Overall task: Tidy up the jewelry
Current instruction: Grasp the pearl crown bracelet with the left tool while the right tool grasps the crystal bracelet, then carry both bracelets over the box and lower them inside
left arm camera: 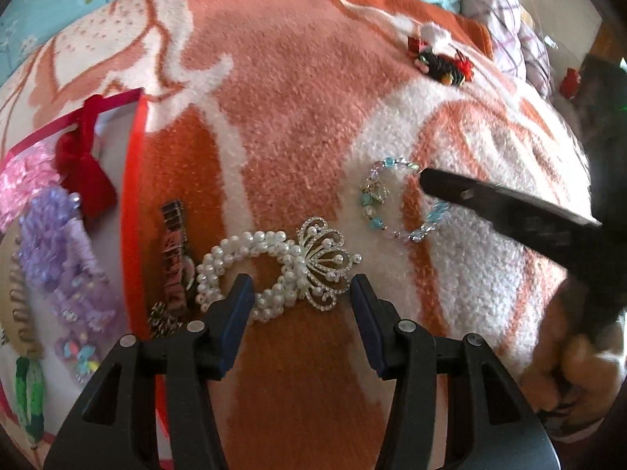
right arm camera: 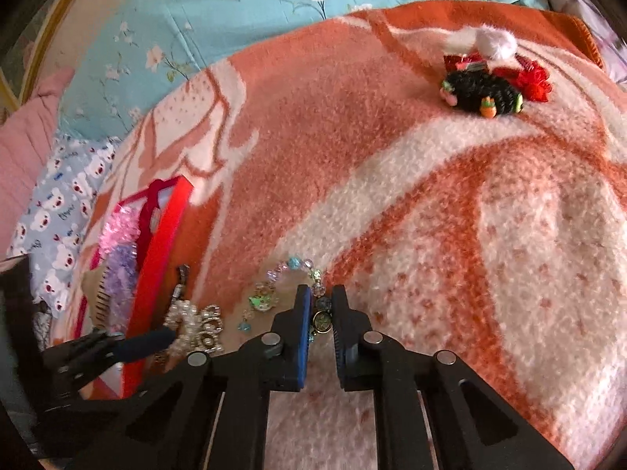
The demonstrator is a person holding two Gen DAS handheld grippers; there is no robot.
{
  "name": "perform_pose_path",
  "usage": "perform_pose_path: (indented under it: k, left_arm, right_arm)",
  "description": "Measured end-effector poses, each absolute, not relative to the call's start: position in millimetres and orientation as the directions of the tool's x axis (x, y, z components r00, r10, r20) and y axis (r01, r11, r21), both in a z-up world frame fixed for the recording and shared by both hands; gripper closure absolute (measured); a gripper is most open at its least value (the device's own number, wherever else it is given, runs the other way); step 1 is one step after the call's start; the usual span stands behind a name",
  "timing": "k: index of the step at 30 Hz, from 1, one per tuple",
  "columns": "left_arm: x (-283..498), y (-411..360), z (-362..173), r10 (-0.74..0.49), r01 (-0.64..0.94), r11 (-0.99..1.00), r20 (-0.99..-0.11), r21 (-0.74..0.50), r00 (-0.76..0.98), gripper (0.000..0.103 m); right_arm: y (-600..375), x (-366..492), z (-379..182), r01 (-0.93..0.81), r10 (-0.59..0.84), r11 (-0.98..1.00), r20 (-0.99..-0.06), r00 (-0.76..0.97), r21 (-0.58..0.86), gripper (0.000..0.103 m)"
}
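A pearl bracelet with a silver crown charm (left arm camera: 274,270) lies on the orange and white blanket, just ahead of my open left gripper (left arm camera: 301,293), whose fingers straddle its near side. A crystal bead bracelet (left arm camera: 395,199) lies to its right. My right gripper (right arm camera: 321,305) has its jaws narrowly apart around that bead bracelet (right arm camera: 292,274); beads sit between the pads. The right gripper's fingers (left arm camera: 462,192) show in the left wrist view over the bracelet's right side. A red box (left arm camera: 131,211) at left holds hair accessories.
A small pile of hair ties and red bows (right arm camera: 486,86) lies at the blanket's far right. A dark metal clip (left arm camera: 174,250) rests beside the red box. A blue floral sheet (right arm camera: 235,19) lies beyond the blanket. The pearl bracelet (right arm camera: 196,325) sits by the left gripper's finger.
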State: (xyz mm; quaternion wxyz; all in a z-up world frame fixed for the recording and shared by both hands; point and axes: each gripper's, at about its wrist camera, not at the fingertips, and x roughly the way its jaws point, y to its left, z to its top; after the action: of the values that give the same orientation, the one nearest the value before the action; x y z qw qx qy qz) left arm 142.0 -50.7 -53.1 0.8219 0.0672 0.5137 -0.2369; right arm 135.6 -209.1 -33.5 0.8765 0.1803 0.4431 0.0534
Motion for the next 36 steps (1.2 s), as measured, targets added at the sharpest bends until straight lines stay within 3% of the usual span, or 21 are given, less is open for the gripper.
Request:
perform_pose_path:
  k: [2,4,8,10,25,36]
  left_arm:
    - [142.6,-53.7,-55.7,-0.325,0.471,0.872,-0.876,-0.132,0.357,0.056]
    - [142.0,-55.9,-55.7,-0.343,0.487,0.862,-0.87,-0.143,0.353,0.069]
    - [135.3,-59.0,-53.1,-0.355,0.51,0.849,-0.862,-0.134,0.363,0.077]
    - [133.5,-57.4,-50.3,-0.379,0.513,0.843,-0.856,-0.163,0.352,0.09]
    - [112.5,-22.5,-4.5,-0.476,0.461,0.845,-0.776,-0.273,0.414,0.09]
    - [95.1,34.7,14.0,-0.456,0.372,0.88,-0.741,-0.294,0.494,0.09]
  right_arm:
    - [-211.7,129.7,-24.9,0.058,0.264,0.924,-0.741,0.617,0.377,0.093]
    - [-214.5,124.7,-17.0,0.051,0.272,0.92,-0.726,0.632,0.389,0.093]
    - [-220.4,117.5,-2.3,0.043,0.281,0.912,-0.697,0.659,0.408,0.093]
    - [-221.8,115.2,3.5,0.04,0.28,0.912,-0.688,0.67,0.409,0.093]
    - [-210.0,100.0,30.5,-0.003,0.303,0.908,-0.651,0.696,0.42,0.093]
    - [-174.5,94.9,43.9,-0.077,0.355,0.903,-0.632,0.689,0.423,0.093]
